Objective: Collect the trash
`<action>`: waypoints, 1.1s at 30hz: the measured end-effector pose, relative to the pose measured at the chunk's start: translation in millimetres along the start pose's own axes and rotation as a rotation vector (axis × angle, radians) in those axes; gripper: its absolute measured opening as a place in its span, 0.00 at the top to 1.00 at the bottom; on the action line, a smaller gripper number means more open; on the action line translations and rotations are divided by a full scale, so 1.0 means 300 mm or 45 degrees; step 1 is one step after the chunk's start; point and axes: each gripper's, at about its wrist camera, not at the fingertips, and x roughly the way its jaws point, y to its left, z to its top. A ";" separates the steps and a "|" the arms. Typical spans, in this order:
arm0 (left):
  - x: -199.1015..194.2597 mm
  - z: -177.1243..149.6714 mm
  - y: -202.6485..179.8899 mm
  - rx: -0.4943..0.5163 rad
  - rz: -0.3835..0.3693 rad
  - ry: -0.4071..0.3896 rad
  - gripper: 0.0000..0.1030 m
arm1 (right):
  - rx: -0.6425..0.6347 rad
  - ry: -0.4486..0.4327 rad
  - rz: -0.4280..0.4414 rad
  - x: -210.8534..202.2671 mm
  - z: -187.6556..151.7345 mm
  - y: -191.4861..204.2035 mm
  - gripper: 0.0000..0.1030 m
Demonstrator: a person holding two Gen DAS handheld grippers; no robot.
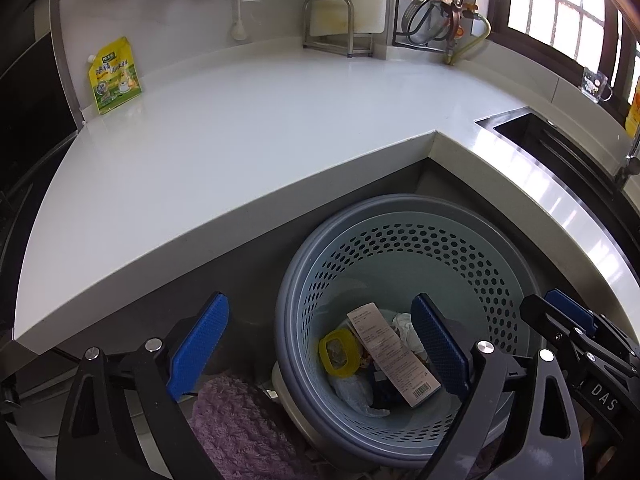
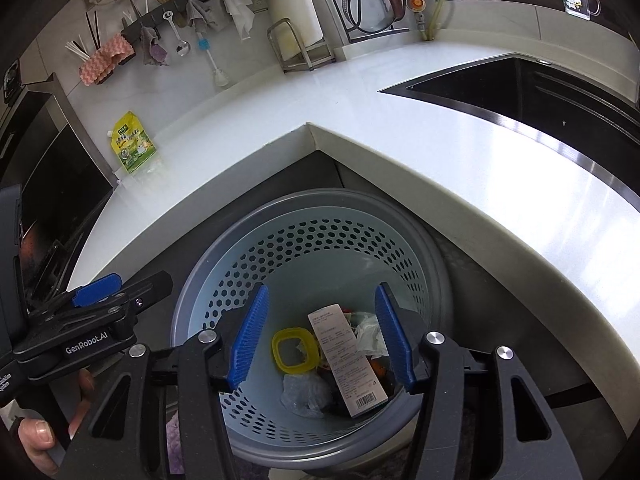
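Note:
A blue-grey perforated bin (image 1: 400,206) (image 2: 320,200) stands on the floor in the counter's inner corner. Inside it lie a long white box with a barcode (image 1: 394,354) (image 2: 346,360), a yellow ring lid (image 1: 338,354) (image 2: 294,350), crumpled tissue (image 1: 404,326) (image 2: 370,334) and clear plastic (image 1: 352,392) (image 2: 304,394). My left gripper (image 1: 320,304) hovers open over the bin's left rim, nothing between its blue pads. My right gripper (image 2: 321,290) hangs open above the bin's mouth, also empty. A yellow-green pouch (image 1: 114,76) (image 2: 132,144) leans against the wall on the counter's far left.
The white L-shaped counter (image 1: 260,128) (image 2: 460,152) wraps around the bin. A dark sink (image 2: 520,88) sits at the right. A purple fluffy cloth (image 1: 236,428) lies left of the bin. A rack (image 1: 332,24) and hanging utensils (image 2: 180,36) line the back wall.

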 end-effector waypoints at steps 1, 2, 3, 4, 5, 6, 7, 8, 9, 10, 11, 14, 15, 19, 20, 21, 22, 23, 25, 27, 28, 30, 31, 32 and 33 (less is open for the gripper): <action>0.000 0.000 0.000 0.000 0.001 0.000 0.12 | 0.001 -0.001 -0.002 0.000 0.000 -0.001 0.48; 0.000 0.000 0.000 0.000 0.002 -0.001 0.12 | 0.002 -0.001 -0.002 -0.001 0.000 -0.002 0.47; -0.001 0.000 0.000 0.000 0.001 -0.001 0.12 | 0.003 -0.001 -0.002 0.000 0.001 -0.003 0.47; -0.001 0.000 0.000 0.000 0.001 0.000 0.12 | 0.003 -0.001 -0.002 0.000 0.001 -0.003 0.47; -0.001 0.000 -0.001 0.000 0.002 0.000 0.11 | 0.003 0.000 -0.003 0.001 0.000 -0.003 0.47; -0.001 0.000 -0.001 0.000 0.002 -0.001 0.11 | 0.003 0.001 -0.003 0.001 0.001 -0.003 0.47; -0.002 0.000 0.000 0.000 0.002 -0.001 0.11 | 0.002 0.002 -0.003 0.001 0.000 -0.004 0.47; -0.001 -0.001 0.000 -0.001 0.001 -0.001 0.10 | 0.002 0.003 -0.003 0.002 0.000 -0.004 0.47; -0.002 -0.001 0.001 -0.001 0.001 -0.001 0.10 | 0.001 0.003 -0.004 0.001 -0.001 -0.004 0.47; -0.003 -0.001 0.001 -0.002 0.000 -0.002 0.10 | 0.002 0.002 -0.004 0.001 -0.001 -0.003 0.47; -0.004 0.001 0.001 -0.002 -0.001 -0.004 0.10 | 0.002 0.003 -0.003 0.001 -0.001 -0.003 0.47; -0.007 0.001 0.000 -0.003 -0.004 -0.004 0.09 | 0.003 0.002 -0.003 0.002 -0.001 -0.003 0.45; -0.008 0.001 0.000 -0.003 -0.004 -0.003 0.09 | 0.003 0.004 -0.003 0.002 -0.002 -0.003 0.45; -0.009 0.002 -0.001 -0.002 -0.004 -0.004 0.09 | 0.003 0.008 -0.003 0.007 -0.006 -0.003 0.45; -0.009 0.002 -0.001 -0.003 -0.003 -0.003 0.09 | 0.003 0.007 -0.003 0.006 -0.005 -0.003 0.45; -0.009 0.002 -0.001 -0.003 -0.004 -0.003 0.09 | 0.002 0.006 -0.004 0.006 -0.005 -0.003 0.45; -0.009 0.002 0.000 -0.003 -0.003 -0.003 0.09 | 0.002 0.006 -0.003 0.007 -0.005 -0.003 0.45; -0.009 0.002 0.000 -0.004 -0.004 -0.003 0.09 | 0.002 0.006 -0.003 0.007 -0.007 -0.003 0.44; -0.010 0.002 0.002 -0.005 -0.004 -0.002 0.09 | 0.002 0.007 -0.004 0.009 -0.007 -0.004 0.44; -0.010 0.002 0.003 -0.004 -0.004 -0.003 0.09 | 0.004 0.009 -0.005 0.010 -0.009 -0.005 0.44; -0.010 0.002 0.003 -0.004 -0.005 -0.002 0.09 | 0.004 0.009 -0.006 0.010 -0.009 -0.005 0.44; -0.011 0.002 0.003 -0.004 -0.004 -0.003 0.09 | 0.003 0.008 -0.007 0.010 -0.010 -0.005 0.44; -0.011 0.002 0.003 -0.005 -0.004 -0.003 0.08 | 0.004 0.007 -0.006 0.010 -0.009 -0.006 0.43; -0.011 0.002 0.004 -0.005 -0.003 -0.005 0.08 | 0.004 0.005 -0.007 0.010 -0.010 -0.007 0.42; -0.012 0.002 0.005 -0.006 -0.001 -0.005 0.08 | 0.005 0.005 -0.008 0.010 -0.009 -0.008 0.42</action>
